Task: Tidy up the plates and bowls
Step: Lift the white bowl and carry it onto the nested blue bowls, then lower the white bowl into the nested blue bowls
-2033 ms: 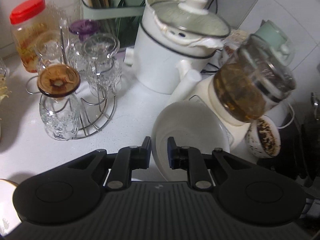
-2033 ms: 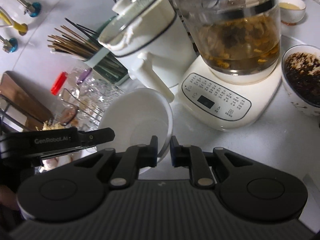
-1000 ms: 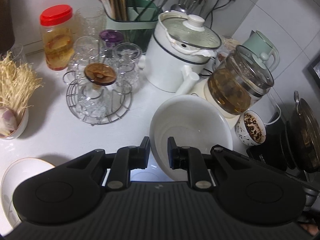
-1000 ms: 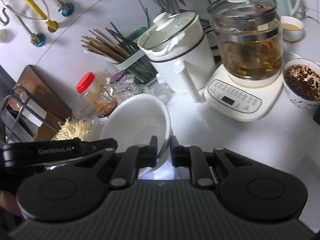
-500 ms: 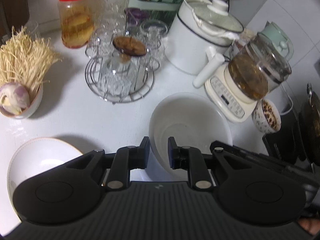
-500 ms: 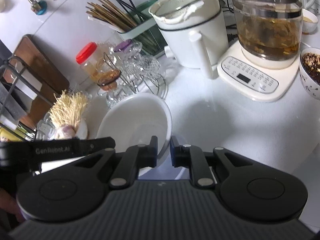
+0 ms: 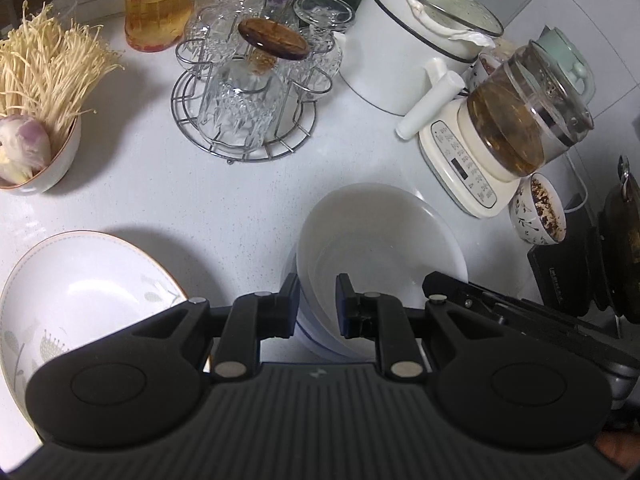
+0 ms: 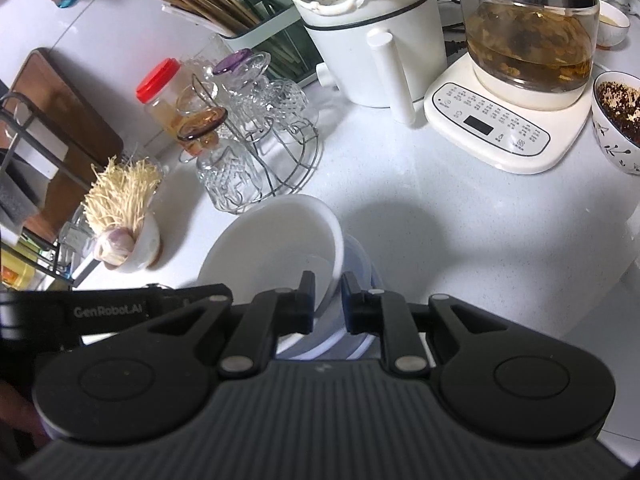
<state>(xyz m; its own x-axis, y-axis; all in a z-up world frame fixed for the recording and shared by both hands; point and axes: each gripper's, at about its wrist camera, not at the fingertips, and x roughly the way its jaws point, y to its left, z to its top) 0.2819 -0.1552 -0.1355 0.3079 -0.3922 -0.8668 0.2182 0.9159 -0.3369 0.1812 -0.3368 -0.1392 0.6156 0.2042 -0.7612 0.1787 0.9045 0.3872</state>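
A large white bowl is gripped by both grippers on opposite rims. My left gripper is shut on its near-left rim. My right gripper is shut on the rim of the white bowl from the other side; it also shows in the left wrist view. The bowl sits in or just over a bluish-white bowl beneath it. A white plate with a gold rim and flower print lies on the counter at lower left.
A wire rack of glasses, a bowl of enoki mushrooms, a white electric pot, a glass tea kettle on its base and a patterned cup crowd the white counter. A dark stove lies at right.
Both grippers have carried the white bowl back and down toward the near counter, away from the kettle. It now rests over a bluish bowl, and the flowered plate has come into view.
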